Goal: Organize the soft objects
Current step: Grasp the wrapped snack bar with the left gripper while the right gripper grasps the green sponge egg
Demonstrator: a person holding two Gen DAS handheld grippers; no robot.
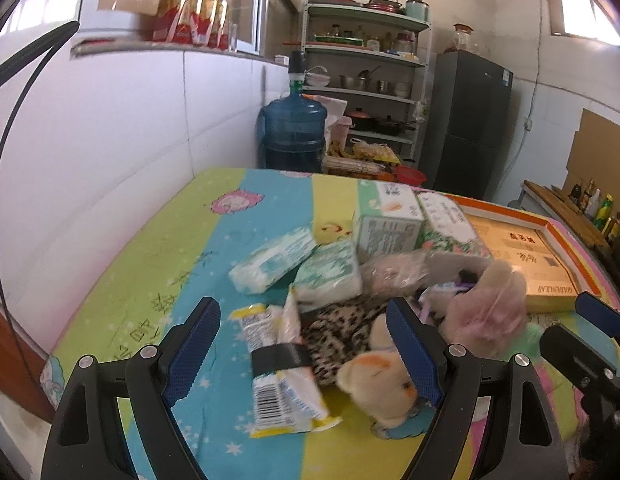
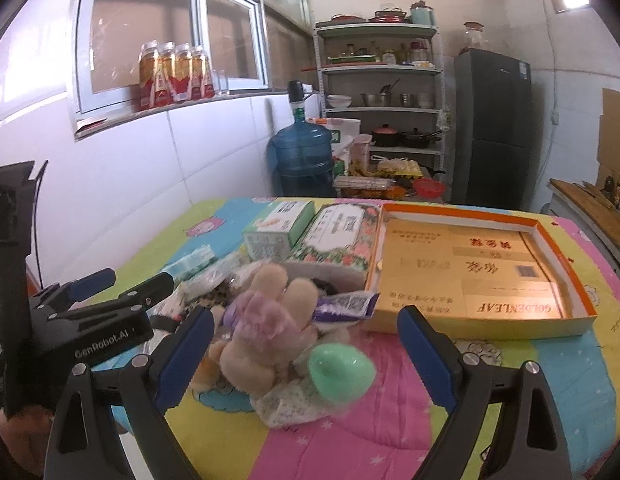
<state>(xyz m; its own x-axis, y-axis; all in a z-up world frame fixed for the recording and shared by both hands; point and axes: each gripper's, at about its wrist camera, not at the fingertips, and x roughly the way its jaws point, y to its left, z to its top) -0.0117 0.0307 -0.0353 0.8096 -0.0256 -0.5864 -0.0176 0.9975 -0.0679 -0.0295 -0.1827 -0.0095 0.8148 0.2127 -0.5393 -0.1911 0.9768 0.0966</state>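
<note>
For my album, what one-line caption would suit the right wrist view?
Open right gripper poised over a plush toy and green egg, beside an orange-rimmed box.

A home kitchen used also for storage is shown. Along the far wall a metal shelving rack (image 2: 384,92) is loaded with bowls, steel pots, black pans and jars. A dark two-door fridge (image 2: 492,128) is set beside it, and a blue water jug (image 2: 303,156) with a pump top is stood on the floor. The walls are faced with white tiles, and bottled drinks (image 2: 173,74) are lined up on the windowsill. Sauce bottles (image 1: 602,208) are kept on a side counter
</note>
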